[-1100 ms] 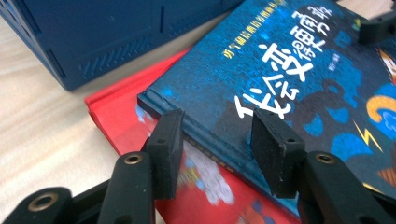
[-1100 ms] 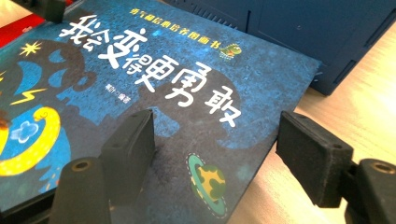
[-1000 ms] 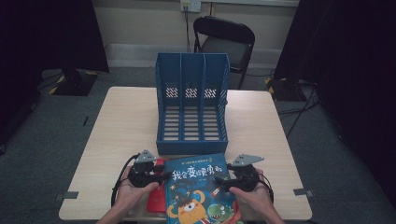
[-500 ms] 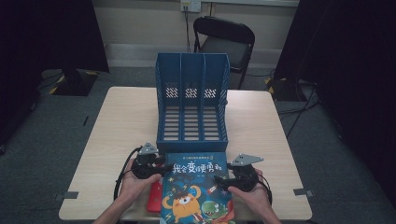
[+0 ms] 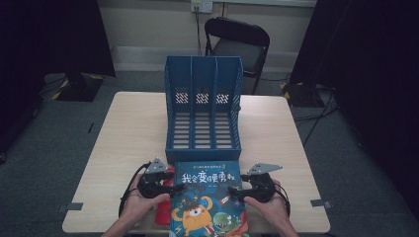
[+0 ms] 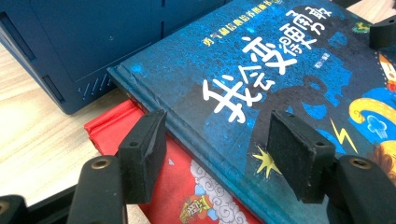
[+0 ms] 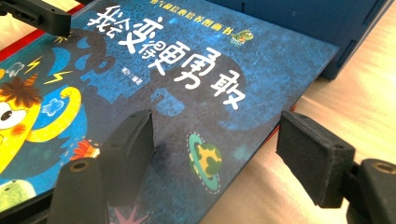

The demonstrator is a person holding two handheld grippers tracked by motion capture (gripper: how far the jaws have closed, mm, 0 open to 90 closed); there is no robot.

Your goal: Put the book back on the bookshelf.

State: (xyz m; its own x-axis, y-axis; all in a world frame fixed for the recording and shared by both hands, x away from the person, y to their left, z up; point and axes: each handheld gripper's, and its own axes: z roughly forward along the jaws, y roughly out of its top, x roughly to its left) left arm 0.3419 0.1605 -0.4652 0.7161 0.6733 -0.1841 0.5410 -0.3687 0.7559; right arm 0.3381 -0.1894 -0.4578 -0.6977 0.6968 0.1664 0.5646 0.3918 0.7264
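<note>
Because we straddle each side edge of the blue book (image 5: 210, 200) with an open left claw (image 6: 219, 161) and open right claw (image 7: 224, 156), nothing is clamped; it lies on a red book (image 6: 187, 186) at the bench (image 5: 123, 148) front, before the file rack (image 5: 202, 111).

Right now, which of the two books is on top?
The blue book, the one with the monster cover. It lies on the red book, which peeks out only at its left edge.
</note>
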